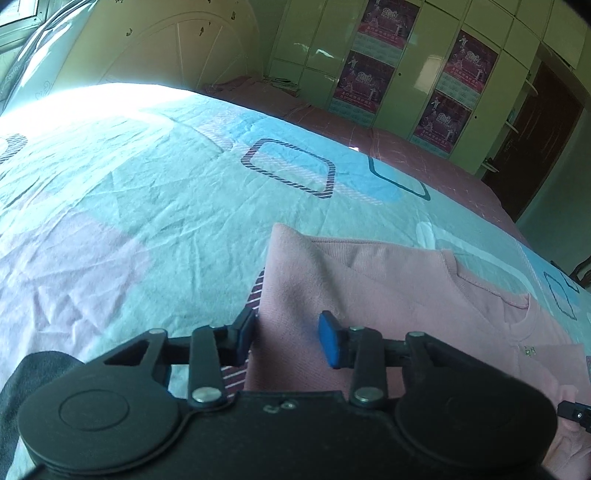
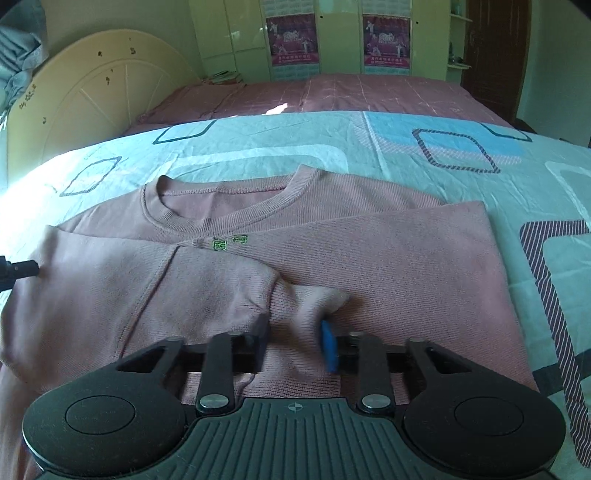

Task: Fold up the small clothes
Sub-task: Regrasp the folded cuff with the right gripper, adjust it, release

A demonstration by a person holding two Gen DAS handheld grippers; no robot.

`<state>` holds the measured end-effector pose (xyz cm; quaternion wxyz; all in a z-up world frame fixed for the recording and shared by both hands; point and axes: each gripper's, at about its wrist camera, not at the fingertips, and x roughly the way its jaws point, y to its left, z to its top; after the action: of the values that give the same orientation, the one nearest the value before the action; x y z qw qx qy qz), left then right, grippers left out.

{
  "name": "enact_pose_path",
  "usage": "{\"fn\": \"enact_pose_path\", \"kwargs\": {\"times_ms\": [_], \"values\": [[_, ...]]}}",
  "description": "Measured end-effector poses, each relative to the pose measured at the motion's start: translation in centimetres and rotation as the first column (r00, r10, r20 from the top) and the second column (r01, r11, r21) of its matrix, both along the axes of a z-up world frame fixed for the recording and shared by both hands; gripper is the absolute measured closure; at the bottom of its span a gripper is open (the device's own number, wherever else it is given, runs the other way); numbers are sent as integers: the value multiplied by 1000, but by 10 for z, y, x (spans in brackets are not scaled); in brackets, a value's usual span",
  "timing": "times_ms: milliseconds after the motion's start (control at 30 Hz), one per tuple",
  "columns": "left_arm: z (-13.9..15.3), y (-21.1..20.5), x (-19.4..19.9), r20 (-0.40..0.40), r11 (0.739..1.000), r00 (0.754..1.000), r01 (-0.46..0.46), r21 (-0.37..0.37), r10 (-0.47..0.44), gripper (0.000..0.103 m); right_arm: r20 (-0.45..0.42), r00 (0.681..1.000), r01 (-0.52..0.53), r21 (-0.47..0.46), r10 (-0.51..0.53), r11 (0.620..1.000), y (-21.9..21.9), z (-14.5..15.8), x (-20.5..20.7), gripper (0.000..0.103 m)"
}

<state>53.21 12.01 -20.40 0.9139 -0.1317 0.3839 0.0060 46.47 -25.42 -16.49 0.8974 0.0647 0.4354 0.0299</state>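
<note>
The right gripper (image 2: 295, 341) has its fingers pinched on the pink sweater (image 2: 369, 266) sleeve cuff on the bed (image 2: 295, 140). The left gripper (image 1: 290, 338) fingers sit narrow around the sweater's folded edge, but actual grip is unclear.

Both cameras ride low and close over a bed with a pale blue and pink patterned sheet (image 1: 147, 192), each looking forward and downward along its own black claw. The left wrist view sits at the left edge of a pink knitted jumper (image 1: 369, 295), facing across the bed toward green glossy wardrobe doors (image 1: 317, 48) far right. The right wrist view sits squarely over the jumper (image 2: 369, 258), facing the wardrobe (image 2: 229, 33) straight on. Both share jumper, sheet, cream headboard (image 2: 92, 99) and wardrobe.
</note>
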Motion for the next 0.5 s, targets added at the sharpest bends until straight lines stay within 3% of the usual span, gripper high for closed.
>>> {"fn": "enact_pose_path", "kwargs": {"times_ms": [167, 300, 367, 467, 500], "values": [[-1, 3, -1, 25, 1000, 1000, -16, -4, 16, 85, 116, 992, -39, -116, 52, 993, 14, 15, -7, 95], [0, 4, -2, 42, 1000, 999, -23, -3, 23, 87, 189, 979, -39, -176, 72, 984, 18, 24, -11, 95], [-1, 4, -3, 42, 1000, 999, -29, -2, 29, 87, 166, 984, -31, -184, 62, 982, 17, 19, -9, 95], [-3, 2, -3, 41, 999, 999, -34, 9, 34, 87, 35, 999, -11, -130, 16, 991, 5, -5, 1, 95], [-2, 0, -4, 41, 999, 999, -33, 16, 33, 87, 31, 1000, 1, -119, 3, 993, 2, -7, 1, 94]]}}
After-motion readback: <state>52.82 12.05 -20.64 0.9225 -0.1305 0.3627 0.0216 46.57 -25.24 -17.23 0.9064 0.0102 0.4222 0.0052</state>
